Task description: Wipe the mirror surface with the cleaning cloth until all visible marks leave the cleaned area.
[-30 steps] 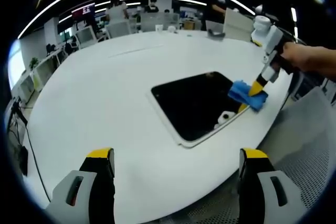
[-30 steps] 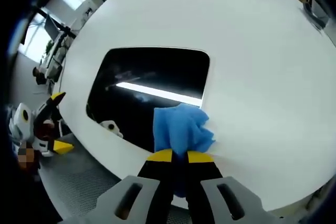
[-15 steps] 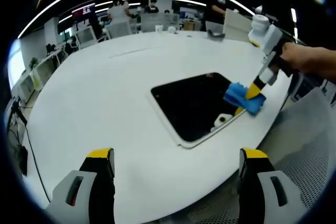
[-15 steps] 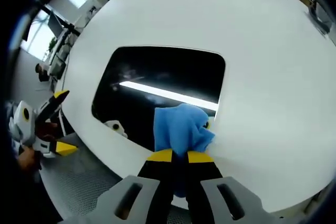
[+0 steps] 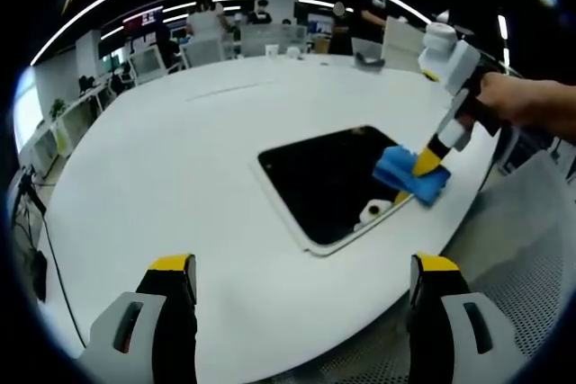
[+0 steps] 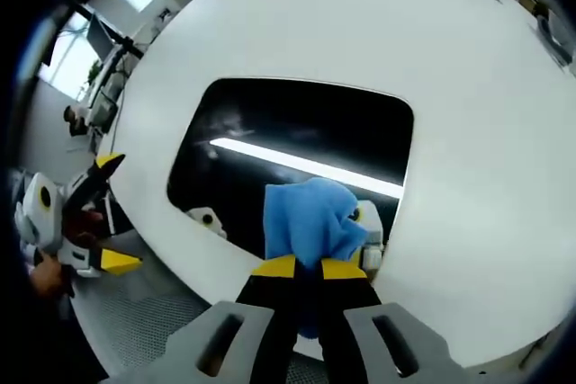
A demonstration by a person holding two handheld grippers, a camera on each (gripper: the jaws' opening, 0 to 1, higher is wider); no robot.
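Wiping is under way: right claw (image 6: 301, 267) clamped on blue cloth (image 6: 310, 222) at the near edge of the mirror (image 6: 297, 146) lying flat on the white table (image 5: 180, 150), left claw (image 5: 304, 267) apart and idle; next, I judge, sweep across faint smudges.

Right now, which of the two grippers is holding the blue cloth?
The right gripper: its jaws are clamped on the blue cloth at the mirror edge. The left gripper hangs open over the table, holding nothing.
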